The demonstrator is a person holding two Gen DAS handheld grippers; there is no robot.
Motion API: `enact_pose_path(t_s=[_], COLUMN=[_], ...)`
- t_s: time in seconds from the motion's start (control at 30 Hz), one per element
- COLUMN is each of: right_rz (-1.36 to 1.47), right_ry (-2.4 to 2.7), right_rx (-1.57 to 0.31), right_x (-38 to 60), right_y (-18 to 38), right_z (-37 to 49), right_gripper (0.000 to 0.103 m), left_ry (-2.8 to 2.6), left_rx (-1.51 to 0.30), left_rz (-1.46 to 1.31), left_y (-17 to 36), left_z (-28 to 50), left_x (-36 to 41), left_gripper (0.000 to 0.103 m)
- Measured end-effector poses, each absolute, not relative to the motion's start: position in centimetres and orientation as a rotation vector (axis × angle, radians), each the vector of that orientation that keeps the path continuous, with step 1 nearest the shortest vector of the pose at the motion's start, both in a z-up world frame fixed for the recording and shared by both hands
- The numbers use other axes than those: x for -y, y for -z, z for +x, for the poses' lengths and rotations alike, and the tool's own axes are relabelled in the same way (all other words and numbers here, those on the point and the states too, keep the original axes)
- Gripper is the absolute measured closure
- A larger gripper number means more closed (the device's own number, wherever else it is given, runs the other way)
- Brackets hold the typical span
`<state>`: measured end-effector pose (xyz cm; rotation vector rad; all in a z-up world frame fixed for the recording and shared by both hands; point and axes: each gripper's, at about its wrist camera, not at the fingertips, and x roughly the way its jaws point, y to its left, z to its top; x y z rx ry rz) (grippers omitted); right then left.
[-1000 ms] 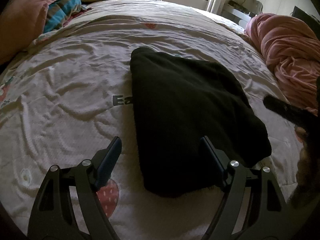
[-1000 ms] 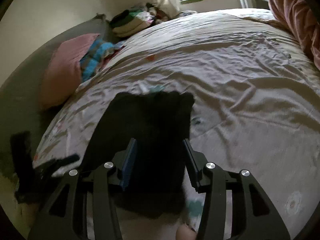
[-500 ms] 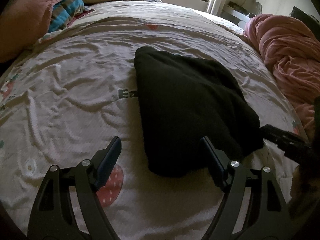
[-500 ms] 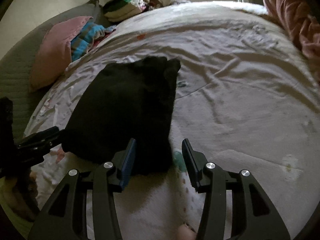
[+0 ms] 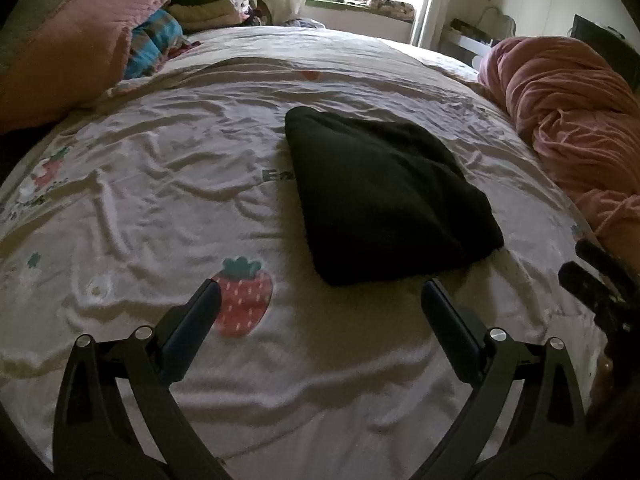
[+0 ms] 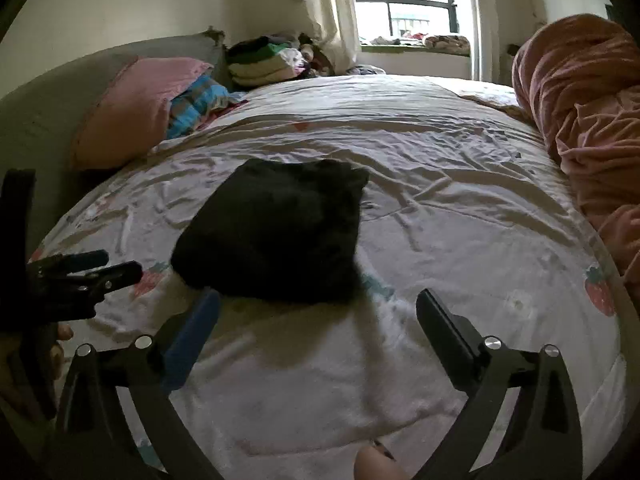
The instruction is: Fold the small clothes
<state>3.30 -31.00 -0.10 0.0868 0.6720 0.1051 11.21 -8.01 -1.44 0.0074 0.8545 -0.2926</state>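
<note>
On the strawberry-print bed (image 5: 168,208), the black garment (image 5: 384,200) lies folded and free — both jaws were around its near edge a second ago. Left hand-held gripper (image 5: 320,312) and right hand-held gripper (image 6: 318,312) are opening wide, empty — this fold looks finished.

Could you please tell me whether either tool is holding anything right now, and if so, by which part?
Nothing is held. The left tool and right tool are both opening with only sheet between their jaws; the folded black garment lies free beyond the fingertips.
</note>
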Motion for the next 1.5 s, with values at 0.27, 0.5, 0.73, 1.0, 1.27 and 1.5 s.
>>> enact_pose_path(t_s=[0.27, 0.5, 0.73, 1.0, 1.27, 1.5], right_rz=[0.056, 0.071, 0.061, 0.058, 0.060, 0.059], right_ry=[-0.070, -0.050, -0.043, -0.044, -0.038, -0.034], right_rx=[-0.654, -0.695, -0.692, -0.699, -0.705, -0.706], right_x=[28.3, 28.3, 28.3, 28.1, 28.0, 28.0], right_y=[2.2, 3.2, 3.0, 2.9, 2.9, 2.9], right_z=[0.5, 0.7, 0.6, 0.6, 0.6, 0.5], right_gripper=[0.005, 0.005, 0.005, 0.005, 0.005, 0.005], left_ry=[0.278, 0.278, 0.271, 0.261, 0.250, 0.248], left_rx=[-0.829, -0.834, -0.830, -0.838, -0.854, -0.854], left_rz=[-0.015, -0.035, -0.032, -0.023, -0.026, -0.027], left_y=[2.5, 2.9, 2.8, 2.7, 2.9, 2.8], left_z=[8.1, 7.5, 7.3, 7.4, 7.6, 7.5], left_x=[6.8, 6.5, 6.5, 6.3, 5.8, 5.7], left_gripper=[0.009, 0.010, 0.009, 0.009, 0.009, 0.009])
